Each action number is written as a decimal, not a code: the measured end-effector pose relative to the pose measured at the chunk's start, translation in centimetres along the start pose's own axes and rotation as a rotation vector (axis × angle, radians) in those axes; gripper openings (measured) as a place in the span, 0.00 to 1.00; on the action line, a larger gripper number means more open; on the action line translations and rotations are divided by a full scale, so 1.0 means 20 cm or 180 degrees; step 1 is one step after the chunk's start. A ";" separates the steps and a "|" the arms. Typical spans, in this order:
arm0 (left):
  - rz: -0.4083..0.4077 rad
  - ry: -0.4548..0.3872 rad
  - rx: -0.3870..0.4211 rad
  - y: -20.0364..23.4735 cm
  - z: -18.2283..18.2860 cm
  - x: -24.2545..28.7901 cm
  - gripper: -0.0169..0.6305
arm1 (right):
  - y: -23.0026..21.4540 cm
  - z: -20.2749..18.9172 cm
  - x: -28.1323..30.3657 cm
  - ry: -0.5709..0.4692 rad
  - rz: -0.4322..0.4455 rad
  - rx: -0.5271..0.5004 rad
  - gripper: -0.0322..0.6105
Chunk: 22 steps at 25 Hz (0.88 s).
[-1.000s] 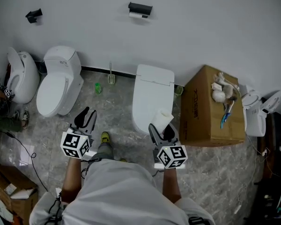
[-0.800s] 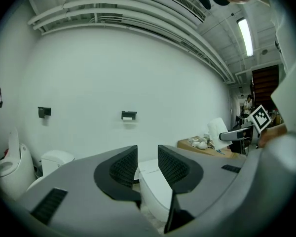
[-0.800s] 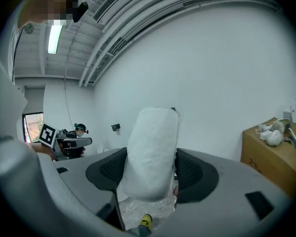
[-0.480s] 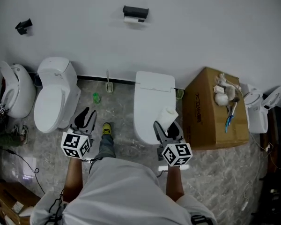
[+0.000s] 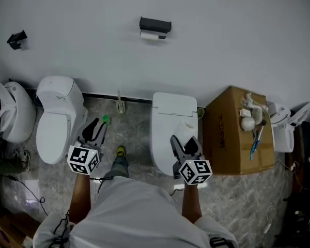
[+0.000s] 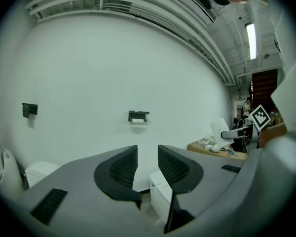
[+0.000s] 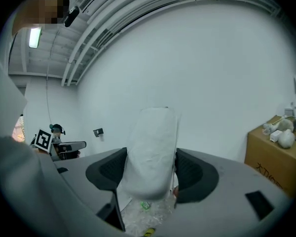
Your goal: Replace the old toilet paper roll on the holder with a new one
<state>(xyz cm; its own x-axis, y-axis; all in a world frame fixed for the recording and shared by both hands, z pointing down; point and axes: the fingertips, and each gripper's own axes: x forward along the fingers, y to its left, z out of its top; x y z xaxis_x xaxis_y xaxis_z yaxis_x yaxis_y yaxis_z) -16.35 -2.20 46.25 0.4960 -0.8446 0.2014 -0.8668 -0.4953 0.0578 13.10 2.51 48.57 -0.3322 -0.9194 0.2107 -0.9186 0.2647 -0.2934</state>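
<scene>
High on the white wall is the black holder [image 5: 155,23] with the old roll [image 5: 152,35] under it; it also shows small in the left gripper view, holder [image 6: 138,115]. My right gripper [image 5: 185,141] is shut on the new roll [image 5: 183,130], white and wrapped in clear plastic, held upright between the pads, new roll [image 7: 153,149]. It hovers over the middle toilet [image 5: 168,119]. My left gripper [image 5: 98,126] is open, with nothing in the gap between its black pads [image 6: 122,168]. Both point at the wall, well short of the holder.
A second toilet [image 5: 54,115] and a third [image 5: 8,112] stand to the left. A cardboard box [image 5: 232,138] with small items on top stands right of the middle toilet. Another black fitting [image 5: 16,37] hangs on the wall at far left. A toilet brush [image 5: 121,105] stands by the wall.
Both grippers have moved forward toward the wall, the right one carrying the new roll out over the middle toilet. The toilets and box have slid closer beneath me.
</scene>
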 end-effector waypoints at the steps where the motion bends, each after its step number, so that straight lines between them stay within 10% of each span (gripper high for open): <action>1: 0.0000 0.0025 -0.0013 0.06 0.00 0.05 0.22 | 0.00 0.01 0.07 0.0016 -0.0016 0.0007 0.52; 22: -0.0462 0.0505 -0.0211 0.85 -0.04 1.05 0.22 | -0.05 0.17 1.23 0.0330 -0.0431 0.0243 0.52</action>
<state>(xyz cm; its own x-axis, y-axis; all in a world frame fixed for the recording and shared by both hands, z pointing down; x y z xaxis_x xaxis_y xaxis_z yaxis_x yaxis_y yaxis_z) -20.76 -28.15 52.26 0.6062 -0.7202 0.3372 -0.7909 -0.5905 0.1606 6.57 -21.28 50.89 -0.2304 -0.9092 0.3469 -0.9388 0.1139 -0.3250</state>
